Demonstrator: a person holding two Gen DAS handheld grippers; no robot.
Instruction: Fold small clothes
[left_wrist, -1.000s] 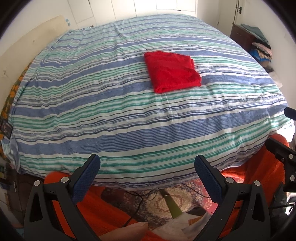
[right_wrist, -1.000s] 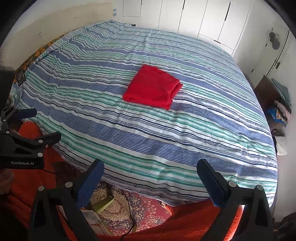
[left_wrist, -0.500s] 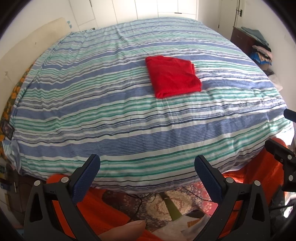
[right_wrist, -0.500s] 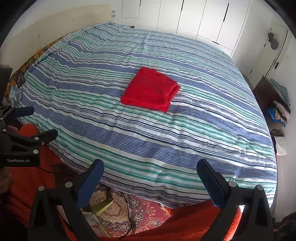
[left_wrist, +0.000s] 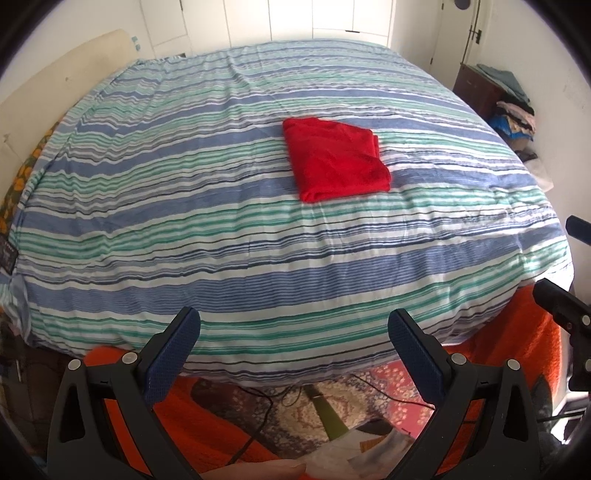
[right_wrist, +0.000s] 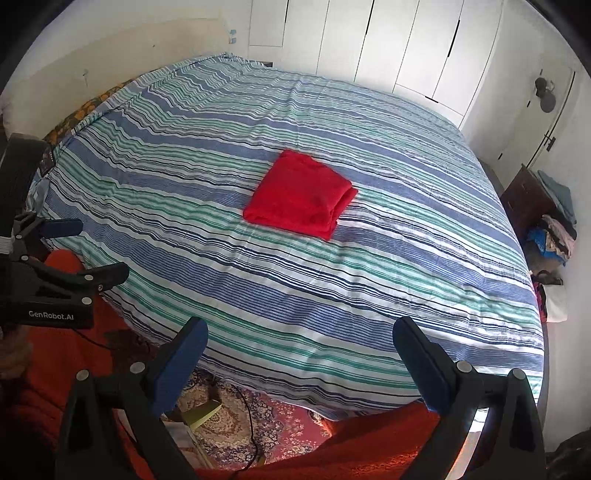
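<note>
Both grippers backing off, view pulls away a bit. Left gripper (left_wrist: 291, 338) and right gripper (right_wrist: 299, 347): jaws wide apart, empty. Red garment (left_wrist: 334, 164) folded, mid-bed on striped cover (left_wrist: 221, 221). Looks finished, nothing left.

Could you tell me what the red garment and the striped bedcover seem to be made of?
The red garment looks like a soft matte knit, perhaps cotton: its folded edges are rounded and the surface has no sheen. The bedcover looks like thin woven cotton, matte, with fine wrinkles across its blue, green and white stripes. The exact fibre cannot be told in either case.
</note>
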